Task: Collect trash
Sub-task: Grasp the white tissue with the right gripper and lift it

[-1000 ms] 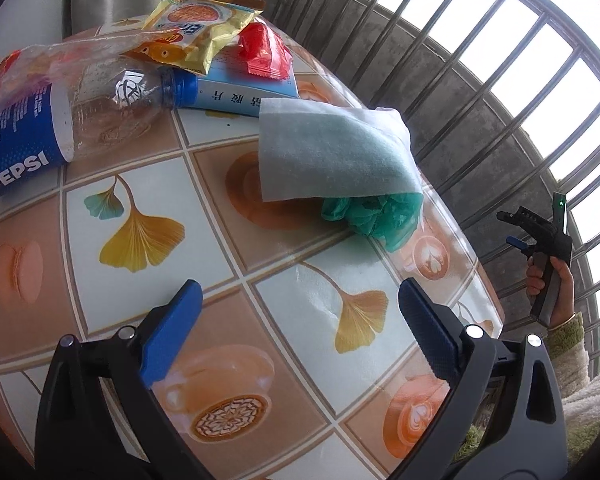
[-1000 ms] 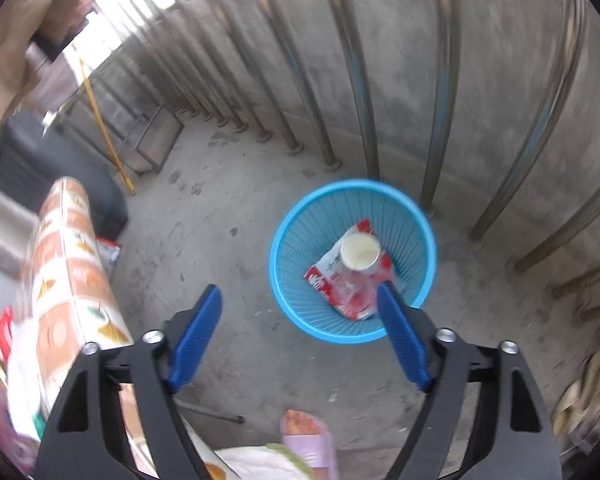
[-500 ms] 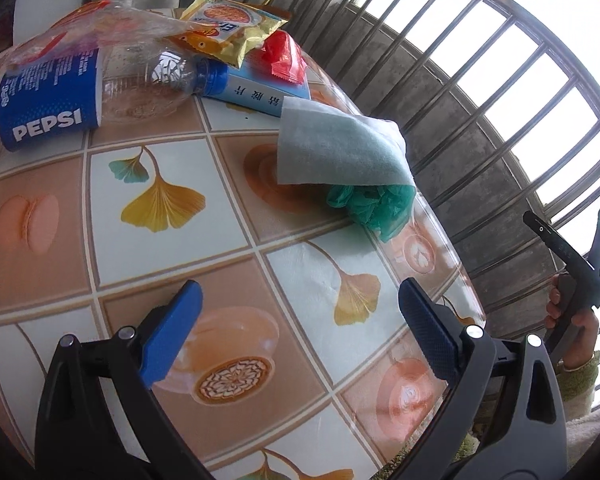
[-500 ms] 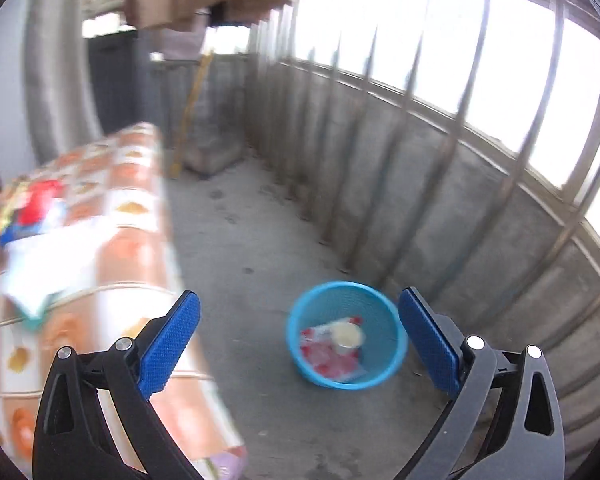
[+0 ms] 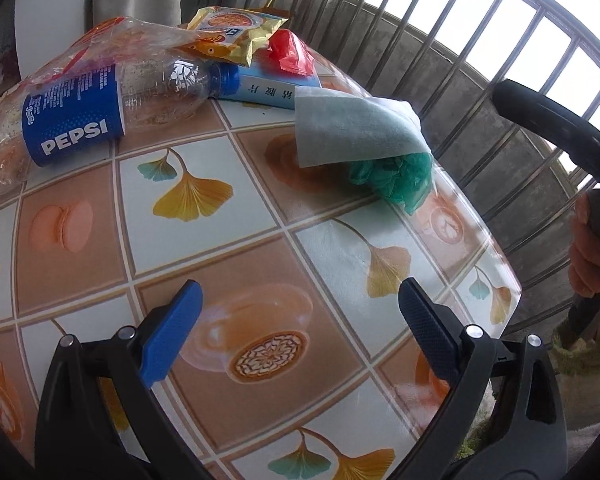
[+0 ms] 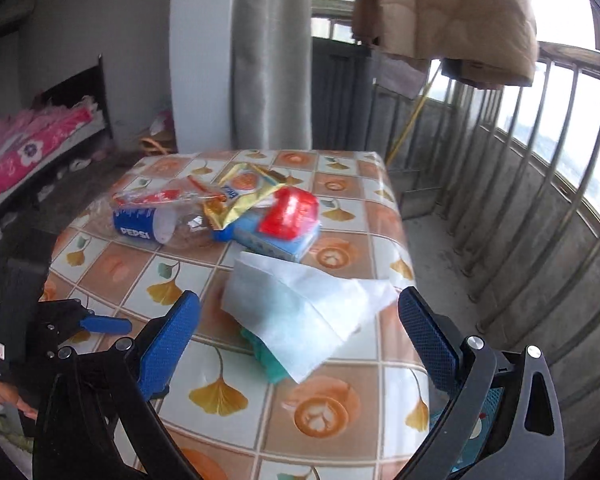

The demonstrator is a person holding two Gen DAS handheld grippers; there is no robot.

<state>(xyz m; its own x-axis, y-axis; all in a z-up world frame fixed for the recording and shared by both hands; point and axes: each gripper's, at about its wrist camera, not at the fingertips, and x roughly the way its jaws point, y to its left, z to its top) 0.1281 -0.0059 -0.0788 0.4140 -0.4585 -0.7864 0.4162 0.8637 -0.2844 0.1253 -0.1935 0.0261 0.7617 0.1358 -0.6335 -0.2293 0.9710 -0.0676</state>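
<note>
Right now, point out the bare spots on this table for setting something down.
Bare tablecloth lies between the left gripper and the Pepsi bottle, left of the white tissue. The far end is crowded: bottle, snack bag, red wrapper, blue box.

A home balcony: barred railing, a coat hung to dry, bedding indoors (pink, flowered).
</note>
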